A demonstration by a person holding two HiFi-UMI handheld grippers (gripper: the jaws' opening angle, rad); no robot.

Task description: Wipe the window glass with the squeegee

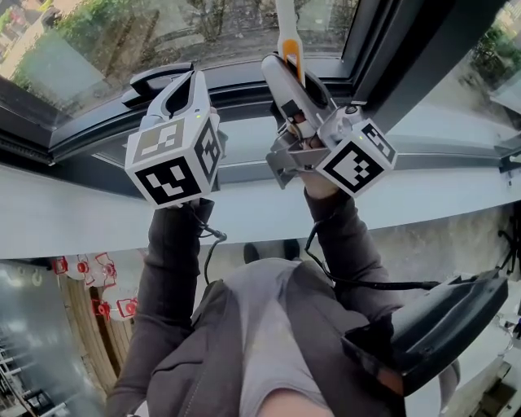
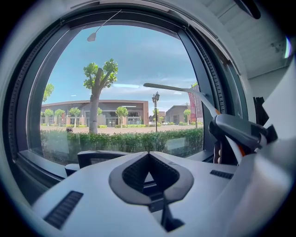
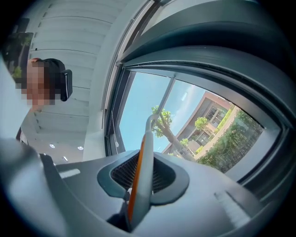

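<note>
Grey plastic with an orange strip forms the handle of the squeegee [image 3: 141,176]. The right gripper [image 3: 142,172] pinches this handle between its two jaws, which press on it from either side. In the head view the right gripper [image 1: 282,67] points at the window glass [image 1: 163,24], and the squeegee [image 1: 289,41] rises from its jaws and runs off the far edge of the picture.

In the left gripper view the squeegee [image 2: 185,90] shows as a thin bar across the upper right part of the window glass [image 2: 129,69]. Whether its blade touches the pane cannot be told.

The left gripper [image 2: 149,157] has its jaws pressed together at the tips, with nothing between them. In the head view the left gripper [image 1: 167,85] sits to the left of the right one, apart from it, over the dark window frame [image 1: 244,85].

Each marker cube [image 1: 175,155] carries black-and-white square code patterns on its faces.

Beyond the glass are a hedge [image 2: 129,141], a tree [image 2: 97,90], a street lamp [image 2: 156,99] and a low building [image 2: 92,111].
</note>
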